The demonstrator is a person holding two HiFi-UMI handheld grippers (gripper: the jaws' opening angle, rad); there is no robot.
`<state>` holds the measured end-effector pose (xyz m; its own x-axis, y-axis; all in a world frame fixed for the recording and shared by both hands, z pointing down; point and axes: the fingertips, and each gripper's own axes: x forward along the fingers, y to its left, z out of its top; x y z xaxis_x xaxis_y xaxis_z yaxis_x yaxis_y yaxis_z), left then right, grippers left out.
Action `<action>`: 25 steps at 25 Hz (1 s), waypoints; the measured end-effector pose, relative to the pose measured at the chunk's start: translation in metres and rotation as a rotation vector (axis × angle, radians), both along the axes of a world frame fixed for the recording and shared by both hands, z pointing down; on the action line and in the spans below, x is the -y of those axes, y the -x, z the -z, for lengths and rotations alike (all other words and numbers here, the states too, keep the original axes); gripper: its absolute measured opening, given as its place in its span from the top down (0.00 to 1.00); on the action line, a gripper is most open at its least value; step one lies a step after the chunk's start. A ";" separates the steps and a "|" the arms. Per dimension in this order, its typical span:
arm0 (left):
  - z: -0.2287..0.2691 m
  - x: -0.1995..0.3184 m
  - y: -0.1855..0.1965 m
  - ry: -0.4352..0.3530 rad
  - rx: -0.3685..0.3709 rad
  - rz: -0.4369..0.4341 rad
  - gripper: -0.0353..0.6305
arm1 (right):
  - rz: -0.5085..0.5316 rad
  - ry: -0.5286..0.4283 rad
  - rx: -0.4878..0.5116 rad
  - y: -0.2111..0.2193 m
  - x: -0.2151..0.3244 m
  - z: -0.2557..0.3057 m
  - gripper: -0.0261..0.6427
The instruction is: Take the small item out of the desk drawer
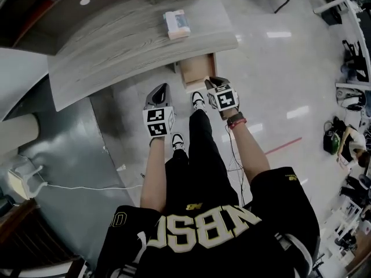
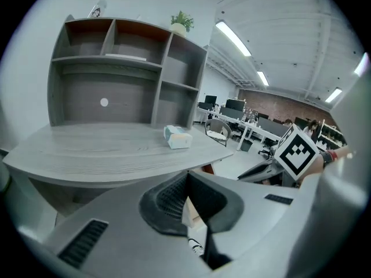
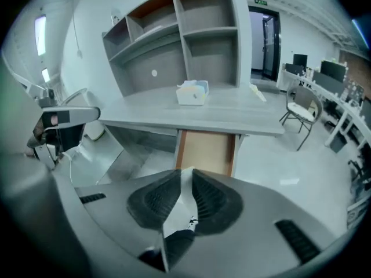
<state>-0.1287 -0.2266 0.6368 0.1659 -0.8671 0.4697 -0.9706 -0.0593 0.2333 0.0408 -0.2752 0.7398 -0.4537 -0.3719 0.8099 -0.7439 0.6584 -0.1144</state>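
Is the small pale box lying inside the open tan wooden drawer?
No, the small pale box rests on the grey wood-grain desk top, above the open tan wooden drawer.

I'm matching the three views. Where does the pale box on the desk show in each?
Head view: box at top centre.
Left gripper view: box near the middle.
Right gripper view: box above centre.
Shared landmark: the grey desk under it.

The left forearm (image 1: 152, 175) and right forearm (image 1: 253, 150) reach forward side by side. The left gripper (image 2: 186, 177) has its jaws closed tip to tip with nothing between them. The right gripper (image 3: 186, 172) holds its jaws a narrow slit apart, empty.
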 end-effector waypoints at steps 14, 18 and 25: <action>0.086 -0.015 0.004 -0.101 0.039 -0.012 0.93 | -0.180 -0.241 0.154 -0.009 -0.014 0.137 0.86; 0.114 -0.018 0.009 -0.150 0.066 0.009 0.93 | -0.228 -0.310 0.215 -0.007 -0.017 0.179 0.86; 0.166 -0.017 0.011 -0.265 0.096 -0.003 0.93 | -0.251 -0.448 0.310 0.002 -0.022 0.248 0.86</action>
